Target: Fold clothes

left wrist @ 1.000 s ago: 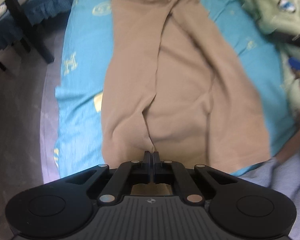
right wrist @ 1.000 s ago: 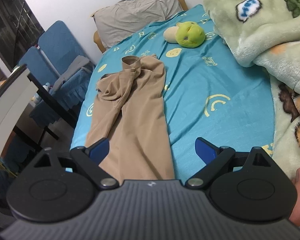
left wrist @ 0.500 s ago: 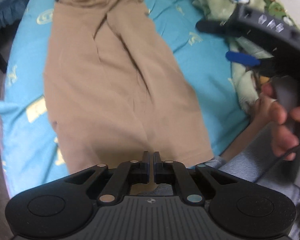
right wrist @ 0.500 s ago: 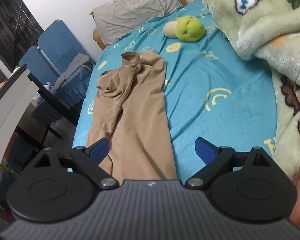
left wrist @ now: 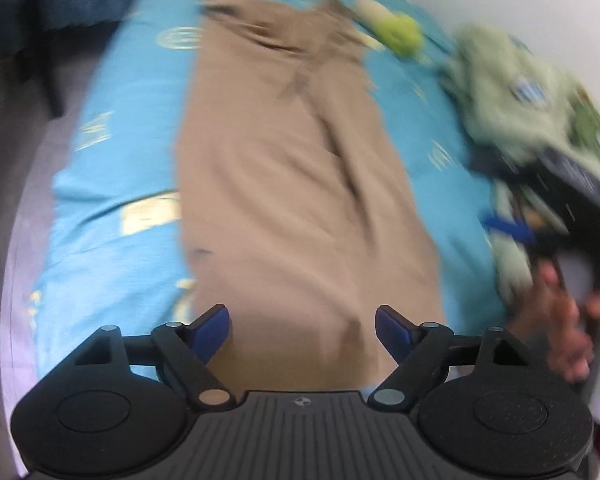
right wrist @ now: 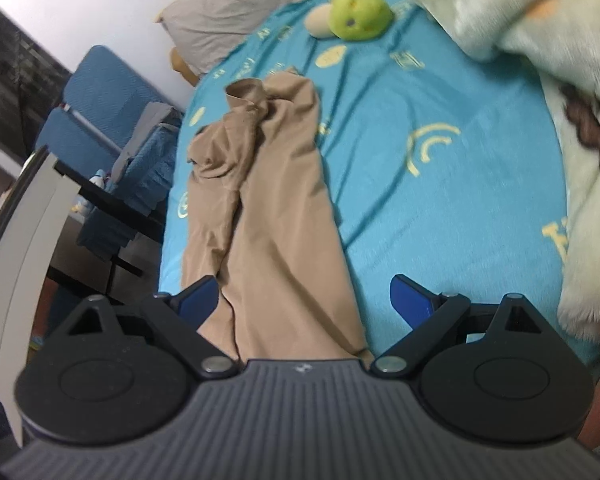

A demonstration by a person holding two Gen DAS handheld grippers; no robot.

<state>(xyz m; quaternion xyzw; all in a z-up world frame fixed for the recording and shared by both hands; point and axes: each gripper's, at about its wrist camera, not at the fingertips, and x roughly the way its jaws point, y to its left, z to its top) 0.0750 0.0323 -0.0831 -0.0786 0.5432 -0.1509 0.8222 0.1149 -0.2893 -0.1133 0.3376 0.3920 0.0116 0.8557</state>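
Note:
A tan garment [left wrist: 296, 184] lies lengthwise on the blue bedsheet [left wrist: 112, 184], folded into a long strip, with its collar end at the far side. It also shows in the right wrist view [right wrist: 272, 220]. My left gripper [left wrist: 302, 326] is open and empty, just above the garment's near hem. My right gripper [right wrist: 304, 298] is open and empty, above the near end of the garment. The right gripper also appears at the right of the left wrist view [left wrist: 512, 232], blurred, held by a hand.
A green plush toy [right wrist: 358, 14] and a grey pillow [right wrist: 240, 12] lie at the bed's far end. A pale green fleece blanket [right wrist: 540, 20] is heaped along the right side. Blue chairs [right wrist: 100, 96] and a dark table [right wrist: 112, 208] stand left of the bed.
My left gripper has opened and let go of the garment's near hem. The garment now lies flat. Both cameras have shifted; the left view is blurred by motion.

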